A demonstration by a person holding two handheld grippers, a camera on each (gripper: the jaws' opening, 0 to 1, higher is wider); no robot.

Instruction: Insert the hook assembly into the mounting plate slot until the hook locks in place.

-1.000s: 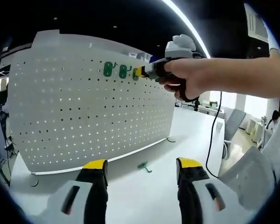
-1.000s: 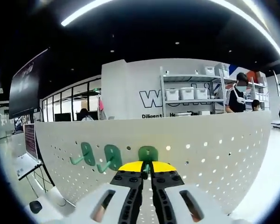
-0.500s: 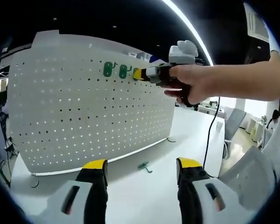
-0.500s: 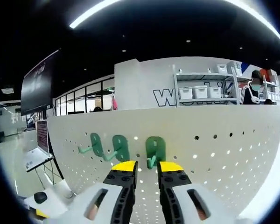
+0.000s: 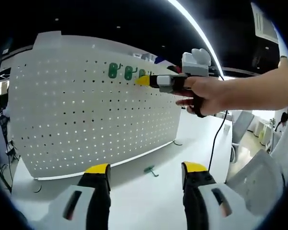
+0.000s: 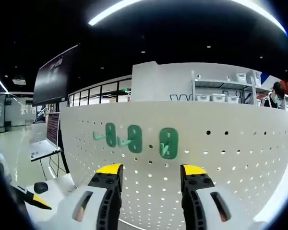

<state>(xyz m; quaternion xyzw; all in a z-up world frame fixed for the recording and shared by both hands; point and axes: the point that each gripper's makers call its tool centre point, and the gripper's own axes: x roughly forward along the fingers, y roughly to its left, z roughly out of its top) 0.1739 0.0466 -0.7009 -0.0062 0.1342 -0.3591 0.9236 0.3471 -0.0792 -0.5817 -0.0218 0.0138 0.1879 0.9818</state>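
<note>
The risk now, as I judge it, is a half-seated hook: if its tab is not locked in the slot, a brush from the right gripper could tip it loose. That gripper is released, jaws wide apart and empty, just before the pegboard. 3 green hooks hang in a row near the board's top; the nearest hook sits flat, prong forward. The left gripper is also released, low over the table, where a spare hook lies.
</note>
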